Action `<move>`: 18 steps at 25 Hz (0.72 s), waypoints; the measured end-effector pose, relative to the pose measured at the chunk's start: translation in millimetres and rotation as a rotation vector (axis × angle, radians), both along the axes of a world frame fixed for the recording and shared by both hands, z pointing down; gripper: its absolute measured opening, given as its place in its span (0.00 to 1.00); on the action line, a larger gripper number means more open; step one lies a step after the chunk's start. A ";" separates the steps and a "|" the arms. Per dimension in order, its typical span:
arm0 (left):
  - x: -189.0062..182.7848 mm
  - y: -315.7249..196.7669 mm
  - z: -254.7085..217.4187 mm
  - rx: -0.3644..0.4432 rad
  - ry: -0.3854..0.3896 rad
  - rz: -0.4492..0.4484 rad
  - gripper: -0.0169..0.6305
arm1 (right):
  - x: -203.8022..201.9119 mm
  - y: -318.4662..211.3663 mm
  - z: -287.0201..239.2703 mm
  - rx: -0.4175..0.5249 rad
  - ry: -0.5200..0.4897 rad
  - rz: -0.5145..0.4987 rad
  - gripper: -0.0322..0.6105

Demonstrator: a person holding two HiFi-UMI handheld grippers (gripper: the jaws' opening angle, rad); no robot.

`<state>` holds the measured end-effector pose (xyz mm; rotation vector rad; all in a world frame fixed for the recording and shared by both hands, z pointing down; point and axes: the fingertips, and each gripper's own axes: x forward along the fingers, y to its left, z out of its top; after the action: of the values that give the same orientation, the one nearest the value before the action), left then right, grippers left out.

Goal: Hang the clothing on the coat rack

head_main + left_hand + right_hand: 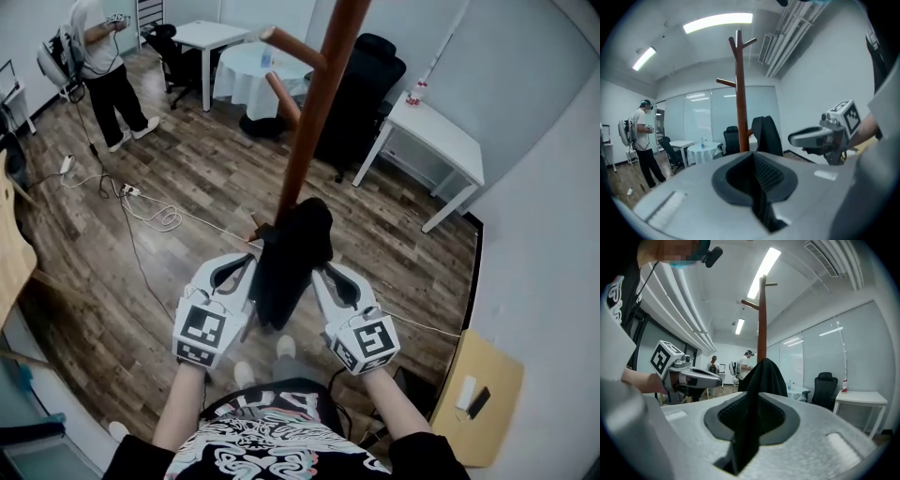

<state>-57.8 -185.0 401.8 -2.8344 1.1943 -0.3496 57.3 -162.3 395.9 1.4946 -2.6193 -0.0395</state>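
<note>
A tall brown coat rack (pixel 305 131) stands straight ahead of me, its pole (pixel 739 93) topped by short pegs. A black garment (pixel 291 258) hangs low against the pole, between my two grippers. My right gripper (pixel 319 277) is shut on it: in the right gripper view black cloth (pixel 764 376) runs up out of the closed jaws (pixel 754 397). My left gripper (pixel 251 267) sits just left of the garment with its jaws (pixel 752 157) shut. I see no cloth between them, and the garment (pixel 767 136) shows beyond. The rack's base is hidden.
A person (pixel 103 66) stands at the far left, with cables (pixel 141 202) trailing over the wood floor. Behind the rack are a round covered table (pixel 253 75), a black office chair (pixel 366 84) and a white desk (pixel 436 141). A wooden tabletop (pixel 478 394) is at my right.
</note>
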 end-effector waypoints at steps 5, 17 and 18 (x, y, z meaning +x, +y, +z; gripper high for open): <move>-16.1 11.8 8.8 -0.024 0.039 -0.019 0.01 | -4.3 26.3 13.9 -0.026 0.004 0.012 0.15; -33.8 50.8 1.9 -0.025 0.022 -0.104 0.01 | -10.9 70.8 7.1 -0.006 -0.010 -0.071 0.05; -32.4 57.3 2.0 -0.026 0.024 -0.110 0.01 | -8.3 75.5 7.5 -0.006 -0.014 -0.072 0.05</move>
<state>-90.2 -127.6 403.8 -2.8097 1.3633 -0.3397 49.0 -86.8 403.3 1.4030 -2.6807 -0.0280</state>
